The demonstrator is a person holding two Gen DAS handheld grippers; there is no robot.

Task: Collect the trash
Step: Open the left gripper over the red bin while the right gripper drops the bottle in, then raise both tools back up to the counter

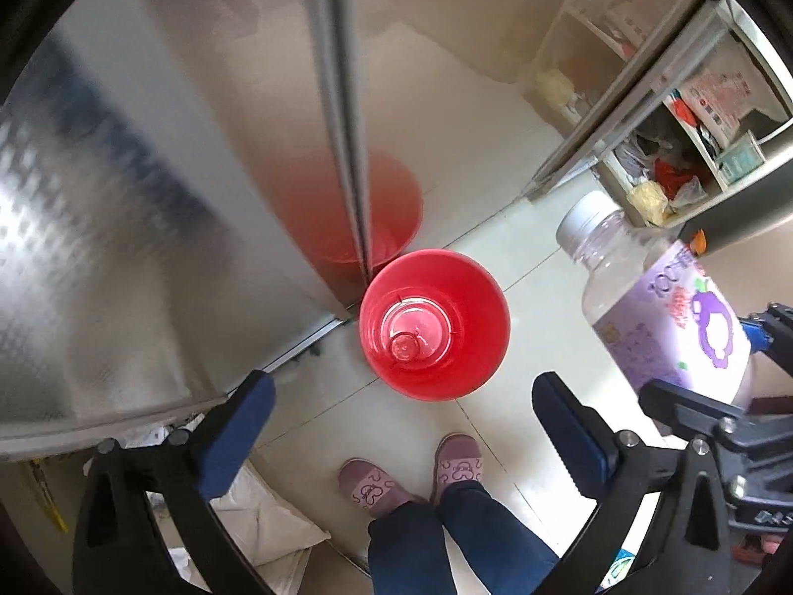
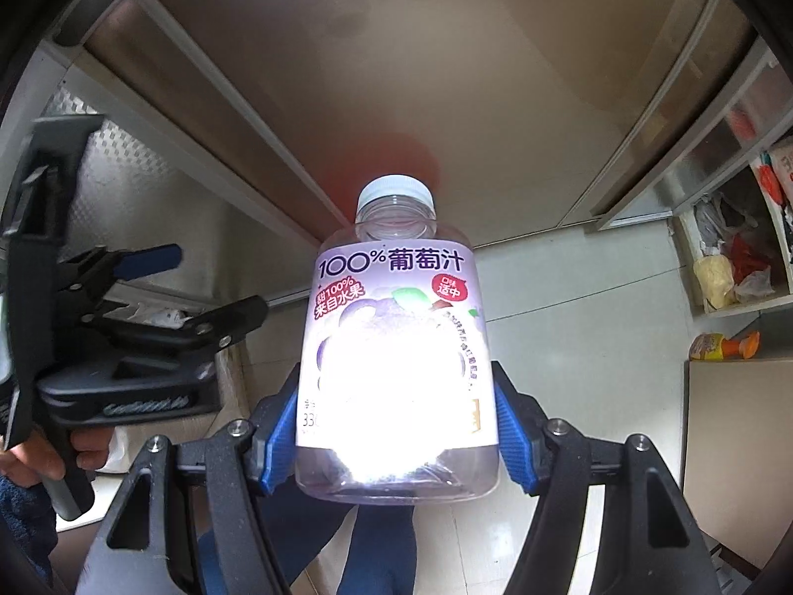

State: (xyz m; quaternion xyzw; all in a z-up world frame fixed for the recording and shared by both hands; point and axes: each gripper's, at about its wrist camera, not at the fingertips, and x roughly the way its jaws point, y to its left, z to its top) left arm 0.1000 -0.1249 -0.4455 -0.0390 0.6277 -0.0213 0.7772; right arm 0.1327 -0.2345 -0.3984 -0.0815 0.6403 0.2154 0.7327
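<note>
Left wrist view. We look almost straight down past the left gripper onto a pale tiled floor. Its two blue-padded fingers stand spread as wide as they go, with nothing between them. Directly below sits a round red plastic bin, touching the foot of a brushed-metal cabinet front. Inside the bin lies a clear plastic bottle, neck toward us. We judge that one item is already deposited and this hand is free. The person's two patterned slippers stand just behind the bin. At the right edge, the second bottle appears, held beside and above the bin, not over its mouth.

Right wrist view. The right gripper points steeply downward. Its blue pads press on both sides of a transparent, empty juice bottle with a white cap and a purple grape label; the grip sits low on the body, the cap pointing away from us. Glare hides the lower label. The left gripper is visible at the left, held by a hand.

Step in hand: carrying the second bottle to the bin. The next move calls for centring the bottle over the red opening before the pads part.
</note>
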